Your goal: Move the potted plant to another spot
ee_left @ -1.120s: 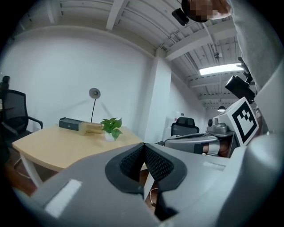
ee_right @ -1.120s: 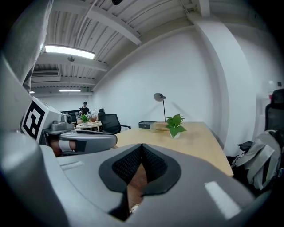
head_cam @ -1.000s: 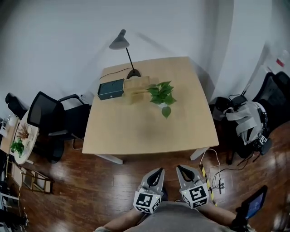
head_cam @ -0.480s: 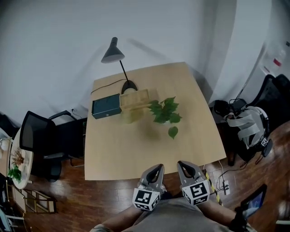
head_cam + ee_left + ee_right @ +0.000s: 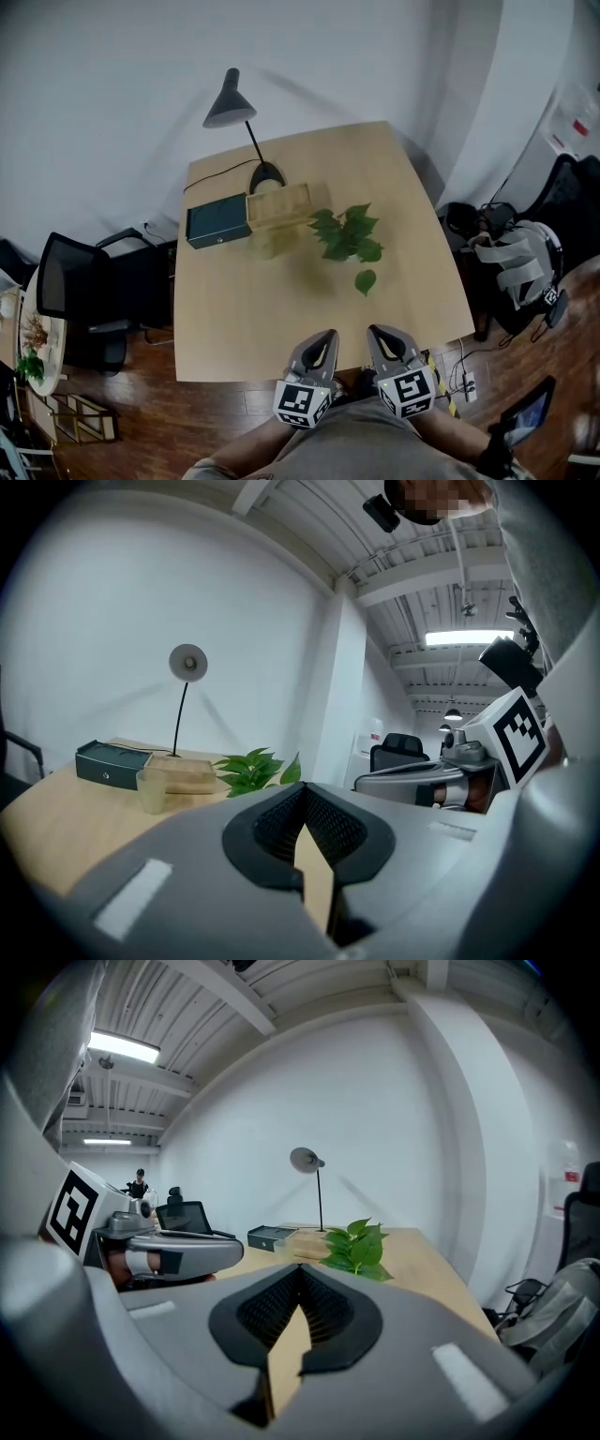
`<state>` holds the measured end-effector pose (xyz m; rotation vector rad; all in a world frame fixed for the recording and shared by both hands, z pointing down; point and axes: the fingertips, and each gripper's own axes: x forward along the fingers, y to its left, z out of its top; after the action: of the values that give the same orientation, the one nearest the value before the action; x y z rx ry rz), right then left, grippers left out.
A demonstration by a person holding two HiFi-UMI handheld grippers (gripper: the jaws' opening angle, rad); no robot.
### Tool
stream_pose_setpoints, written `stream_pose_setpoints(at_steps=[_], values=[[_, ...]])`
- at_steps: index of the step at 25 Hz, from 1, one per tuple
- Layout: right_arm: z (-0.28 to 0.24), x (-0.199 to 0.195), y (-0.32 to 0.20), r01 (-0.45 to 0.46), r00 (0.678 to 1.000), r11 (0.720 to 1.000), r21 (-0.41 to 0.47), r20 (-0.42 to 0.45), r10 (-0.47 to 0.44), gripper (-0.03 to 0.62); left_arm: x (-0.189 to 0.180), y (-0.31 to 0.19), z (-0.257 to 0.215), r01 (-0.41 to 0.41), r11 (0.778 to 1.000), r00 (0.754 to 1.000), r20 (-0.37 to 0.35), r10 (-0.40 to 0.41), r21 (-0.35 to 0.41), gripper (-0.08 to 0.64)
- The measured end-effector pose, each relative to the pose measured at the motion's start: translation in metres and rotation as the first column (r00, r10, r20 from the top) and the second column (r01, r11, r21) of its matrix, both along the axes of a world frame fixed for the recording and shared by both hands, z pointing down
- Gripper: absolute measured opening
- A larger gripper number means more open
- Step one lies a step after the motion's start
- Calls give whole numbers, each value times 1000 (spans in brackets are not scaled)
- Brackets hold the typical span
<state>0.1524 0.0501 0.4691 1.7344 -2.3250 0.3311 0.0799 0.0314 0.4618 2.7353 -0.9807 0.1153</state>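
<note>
Your potted plant [image 5: 347, 236] stands on the table [image 5: 234, 328], just beside the wooden box [image 5: 279, 203] and well apart from your 2 claws. Your left gripper [image 5: 323, 339] and right gripper [image 5: 379, 335] hover at the near edge, jaws pressed together, holding nothing.

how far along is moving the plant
Nothing looks done: the green leafy potted plant stands on the light wooden table, untouched. In hand: nothing; the left gripper and right gripper are shut and empty at the table's near edge. Left: reaching, grasping, carrying and setting it down elsewhere.
</note>
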Motion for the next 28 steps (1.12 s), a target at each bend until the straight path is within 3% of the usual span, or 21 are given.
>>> stream_pose_setpoints(at_steps=[18, 28], values=[[13, 81, -105, 119, 993, 993, -7, -10, -119, 5, 61, -96, 10, 182, 983, 982, 46, -182, 8, -6], [31, 98, -139, 99, 994, 994, -39, -32, -100, 5, 64, -126, 26, 171, 985, 982, 87, -168, -24, -6]])
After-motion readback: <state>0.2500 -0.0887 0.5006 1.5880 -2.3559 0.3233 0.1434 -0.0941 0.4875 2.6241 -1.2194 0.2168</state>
